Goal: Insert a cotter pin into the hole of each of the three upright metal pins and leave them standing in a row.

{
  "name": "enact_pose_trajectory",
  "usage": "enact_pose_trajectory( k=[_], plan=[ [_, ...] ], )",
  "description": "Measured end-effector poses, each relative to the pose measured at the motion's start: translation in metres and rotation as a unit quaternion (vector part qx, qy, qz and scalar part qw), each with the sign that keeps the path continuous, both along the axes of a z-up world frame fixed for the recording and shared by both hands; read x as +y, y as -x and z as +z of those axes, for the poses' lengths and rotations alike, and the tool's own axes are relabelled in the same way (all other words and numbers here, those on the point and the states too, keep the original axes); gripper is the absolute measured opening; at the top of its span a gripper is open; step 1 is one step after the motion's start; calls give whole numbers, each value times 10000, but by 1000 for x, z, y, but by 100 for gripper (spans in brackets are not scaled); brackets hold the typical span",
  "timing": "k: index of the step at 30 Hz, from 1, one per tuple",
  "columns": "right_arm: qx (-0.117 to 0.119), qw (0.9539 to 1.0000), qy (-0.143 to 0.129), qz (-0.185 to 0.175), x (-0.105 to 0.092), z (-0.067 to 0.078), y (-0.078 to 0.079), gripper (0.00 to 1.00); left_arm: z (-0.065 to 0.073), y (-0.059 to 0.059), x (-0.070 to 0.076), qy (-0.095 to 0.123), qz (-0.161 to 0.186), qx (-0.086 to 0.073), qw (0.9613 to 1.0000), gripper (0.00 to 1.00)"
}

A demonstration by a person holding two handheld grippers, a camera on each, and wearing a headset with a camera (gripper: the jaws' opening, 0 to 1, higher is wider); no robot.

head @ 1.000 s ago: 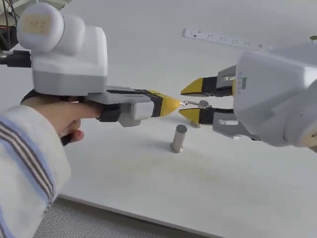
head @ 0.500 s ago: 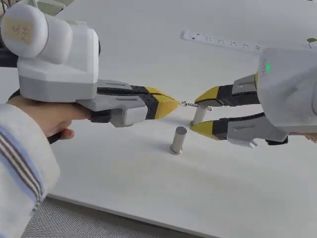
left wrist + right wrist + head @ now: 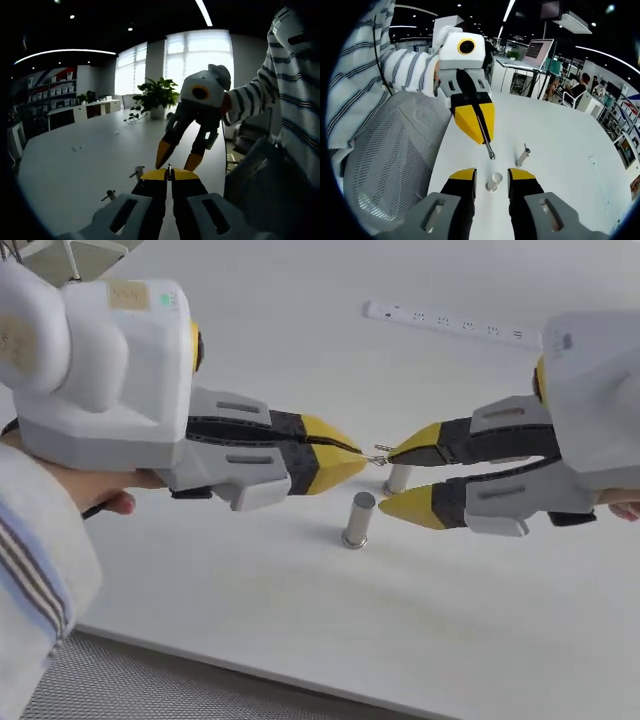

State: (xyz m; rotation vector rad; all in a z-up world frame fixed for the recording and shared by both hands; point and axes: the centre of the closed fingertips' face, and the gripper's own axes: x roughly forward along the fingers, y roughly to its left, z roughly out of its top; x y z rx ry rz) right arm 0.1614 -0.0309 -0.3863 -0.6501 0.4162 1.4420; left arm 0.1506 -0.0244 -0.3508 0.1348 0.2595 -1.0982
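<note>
left gripper [image 3: 358, 455]: pinched shut on thin silvery cotter pin [image 3: 487, 144] | right gripper [image 3: 390, 480]: jaws apart | metal pin [image 3: 359, 521]: short shiny cylinder, upright on white table [image 3: 250, 620]

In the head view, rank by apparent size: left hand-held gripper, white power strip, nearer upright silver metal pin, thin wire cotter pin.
1. Left hand-held gripper (closest to camera, so exaggerated).
2. White power strip, farther back.
3. Nearer upright silver metal pin.
4. Thin wire cotter pin, partly hidden in the jaws.
</note>
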Motion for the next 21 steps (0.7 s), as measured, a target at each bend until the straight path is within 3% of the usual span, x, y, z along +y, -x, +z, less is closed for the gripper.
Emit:
enact_pose_trajectory(
  k=[3,7,16,21],
  plan=[
    [55,10000,24,36,0,-2,3,18,-3,0,5,-127,-154,-134,9997,0],
    [173,9998,-49,87,4,0,8,12,-7,6,0,-433,-387,-307,9978,0],
    [270,9995,-108,104,5,-1,12,0,-13,6,-2,-573,-502,-324,9966,0],
    [247,9996,-91,141,5,-3,15,0,-17,7,1,-713,-565,-309,9954,0]
  ],
)
